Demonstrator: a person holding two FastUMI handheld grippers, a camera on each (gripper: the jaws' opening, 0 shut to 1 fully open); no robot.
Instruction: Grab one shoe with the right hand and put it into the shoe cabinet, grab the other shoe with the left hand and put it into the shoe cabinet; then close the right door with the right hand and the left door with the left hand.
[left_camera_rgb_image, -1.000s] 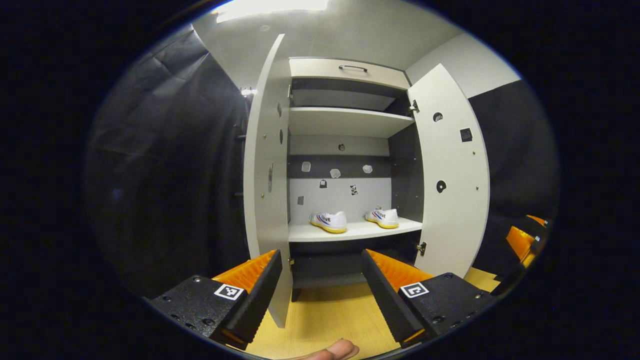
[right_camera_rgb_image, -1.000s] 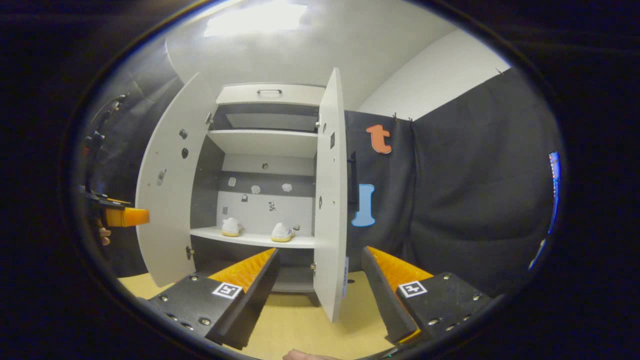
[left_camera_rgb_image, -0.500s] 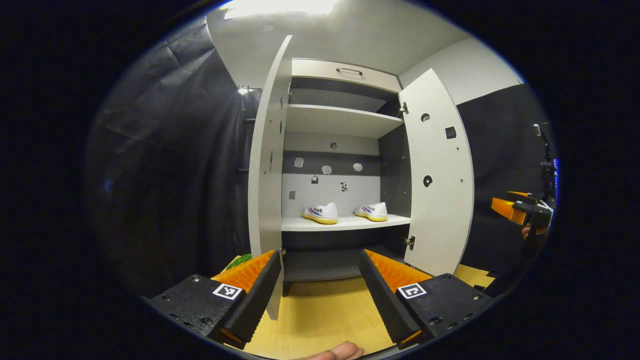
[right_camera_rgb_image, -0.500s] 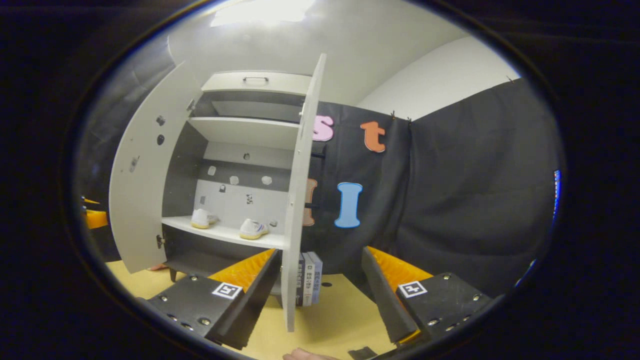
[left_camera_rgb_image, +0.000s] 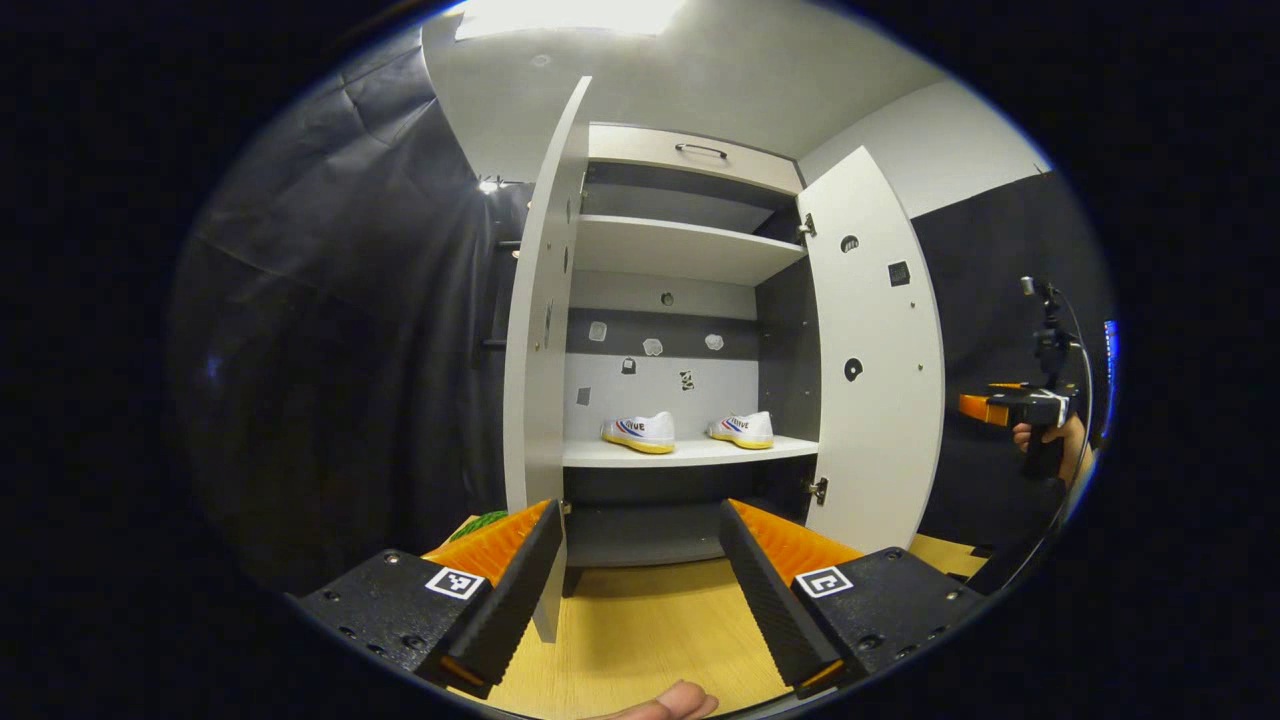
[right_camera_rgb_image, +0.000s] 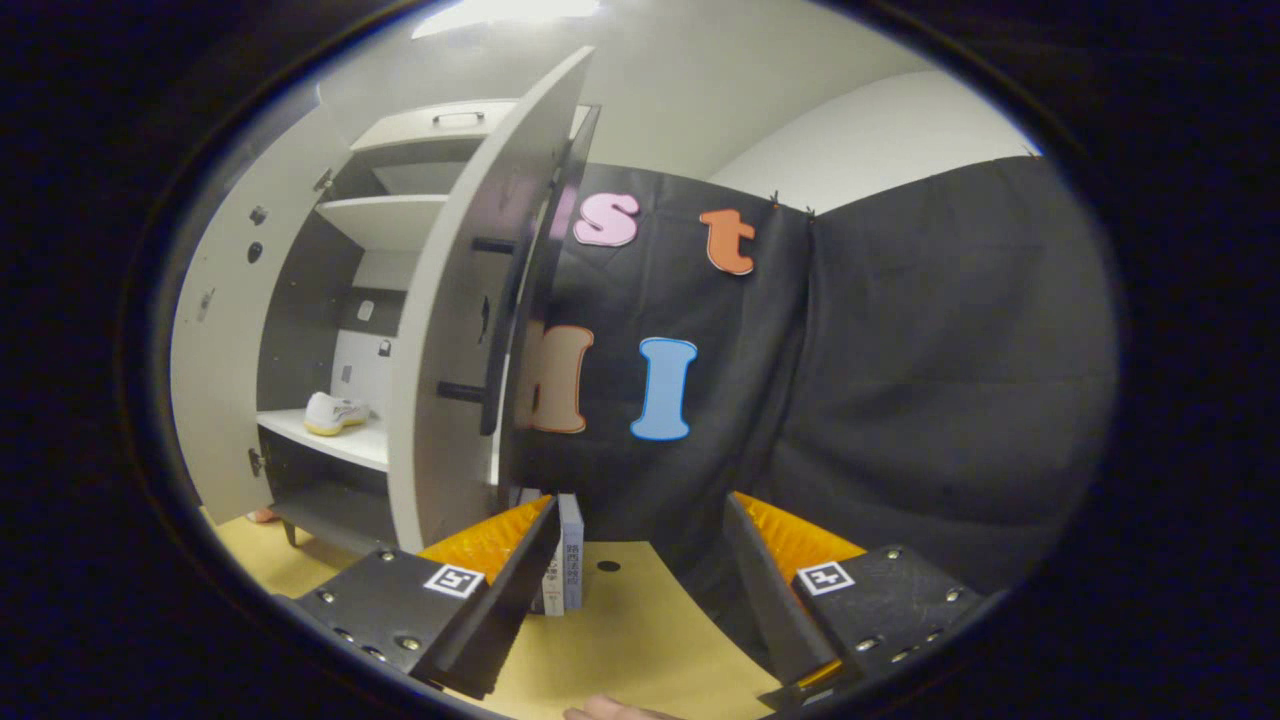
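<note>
Two white shoes with yellow soles, one (left_camera_rgb_image: 640, 432) on the left and one (left_camera_rgb_image: 742, 429) on the right, stand on the lower shelf (left_camera_rgb_image: 690, 452) of the open shoe cabinet. Its left door (left_camera_rgb_image: 538, 330) and right door (left_camera_rgb_image: 880, 350) both stand open. My left gripper (left_camera_rgb_image: 640, 580) is open and empty, facing the cabinet from a distance. My right gripper (right_camera_rgb_image: 640, 590) is open and empty, outside the right door (right_camera_rgb_image: 455, 320), facing its outer face and black handle (right_camera_rgb_image: 492, 320). One shoe (right_camera_rgb_image: 335, 412) shows past that door. In the left gripper view the right gripper (left_camera_rgb_image: 1010, 408) is held by a hand at the far right.
The cabinet has an upper shelf (left_camera_rgb_image: 680, 248) and a top drawer (left_camera_rgb_image: 690, 158). Wooden floor (left_camera_rgb_image: 640, 640) lies in front. Books (right_camera_rgb_image: 565, 555) stand on the floor against the black cloth wall beside the cabinet. A thumb (left_camera_rgb_image: 670, 703) shows at the bottom edge.
My right gripper has swung rightward around the right door, from facing the cabinet's inside to facing the door's outer side. My left gripper drew back slightly. Both doors stay open.
</note>
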